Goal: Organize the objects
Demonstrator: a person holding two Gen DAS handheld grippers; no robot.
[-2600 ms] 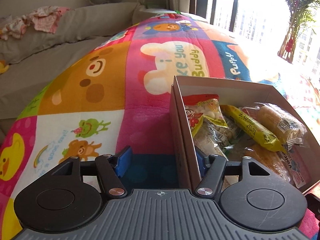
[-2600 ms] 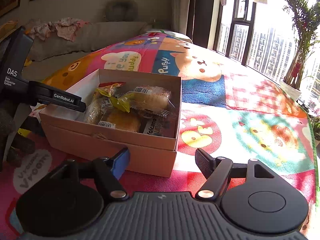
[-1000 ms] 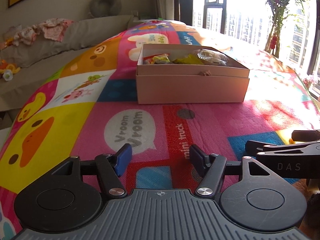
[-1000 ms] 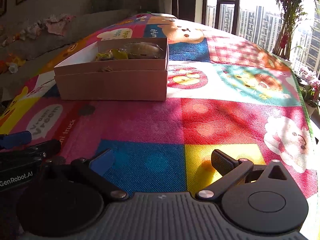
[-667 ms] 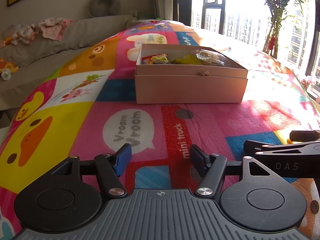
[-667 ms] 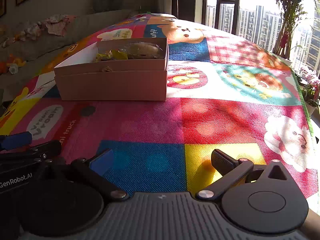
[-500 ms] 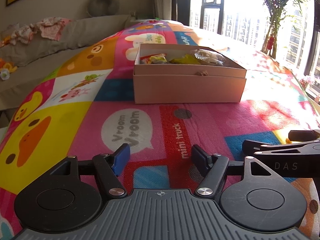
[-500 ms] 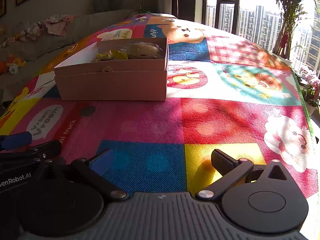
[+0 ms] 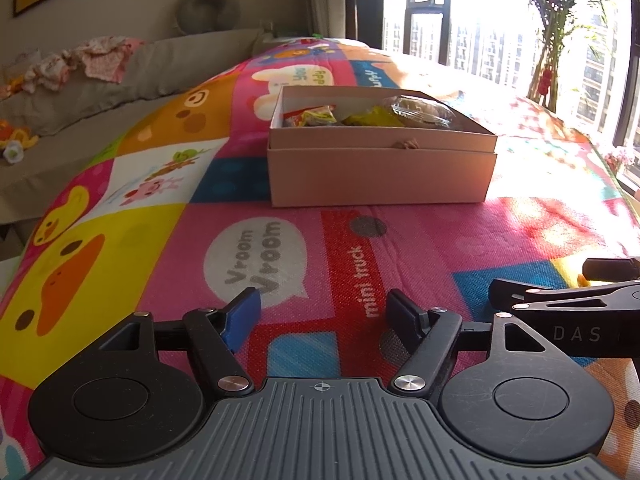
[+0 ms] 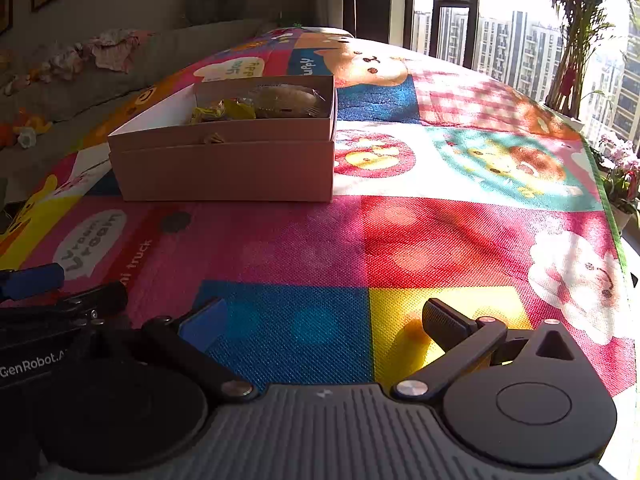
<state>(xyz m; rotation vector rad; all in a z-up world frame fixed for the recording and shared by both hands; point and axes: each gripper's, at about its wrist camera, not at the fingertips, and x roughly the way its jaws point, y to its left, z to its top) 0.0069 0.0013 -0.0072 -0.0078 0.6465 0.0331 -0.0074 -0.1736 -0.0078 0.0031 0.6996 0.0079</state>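
Observation:
A pink cardboard box (image 9: 380, 176) sits on the colourful play mat, holding several wrapped snack packets (image 9: 360, 116). It also shows in the right wrist view (image 10: 228, 168), with the packets (image 10: 260, 106) inside. My left gripper (image 9: 324, 314) is open and empty, low over the mat, well short of the box. My right gripper (image 10: 320, 322) is open and empty, low over the mat, to the right of the left one and also well back from the box. Each gripper shows at the edge of the other's view.
The cartoon play mat (image 9: 120, 248) covers the floor. A grey sofa (image 9: 100, 80) with clothes and toys runs along the left. Windows and a potted plant (image 10: 576, 40) stand at the far right, past the mat's edge (image 10: 612, 216).
Both grippers have pulled back from the box, which was right at their fingers 2.6 s ago. Over the last second they have hardly moved.

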